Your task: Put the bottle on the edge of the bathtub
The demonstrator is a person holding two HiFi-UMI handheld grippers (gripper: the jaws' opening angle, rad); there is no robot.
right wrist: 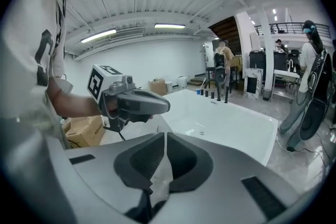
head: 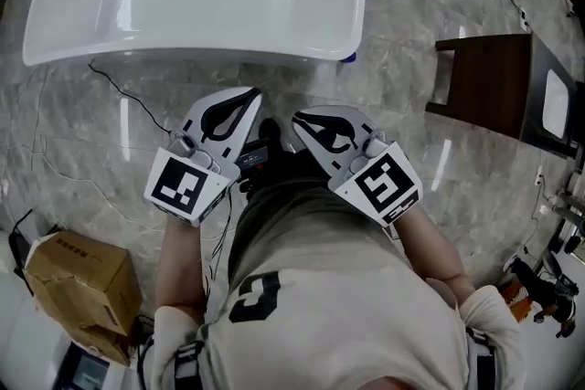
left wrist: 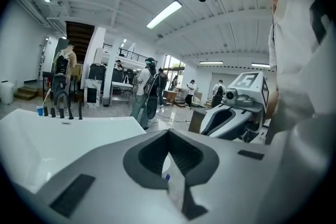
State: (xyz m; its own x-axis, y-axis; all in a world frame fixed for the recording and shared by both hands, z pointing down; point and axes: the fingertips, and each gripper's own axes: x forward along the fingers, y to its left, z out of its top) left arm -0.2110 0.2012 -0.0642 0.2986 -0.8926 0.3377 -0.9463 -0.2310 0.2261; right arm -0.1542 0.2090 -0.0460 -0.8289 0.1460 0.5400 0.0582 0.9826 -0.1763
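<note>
Standing at the bathtub (head: 192,50), I had the left hand-held gripper (head: 249,94) and the right hand-held gripper (head: 299,120) clenched on nothing; the bottle, perhaps that small blue thing (head: 348,58) by the tub's corner, wasn't gripped; I judged pickup and placing still ahead.

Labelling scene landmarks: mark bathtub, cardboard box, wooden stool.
bathtub (head: 210,46), head view, near rim.
cardboard box (head: 78,279), head view, top face.
wooden stool (head: 489,82), head view, seat top.
</note>
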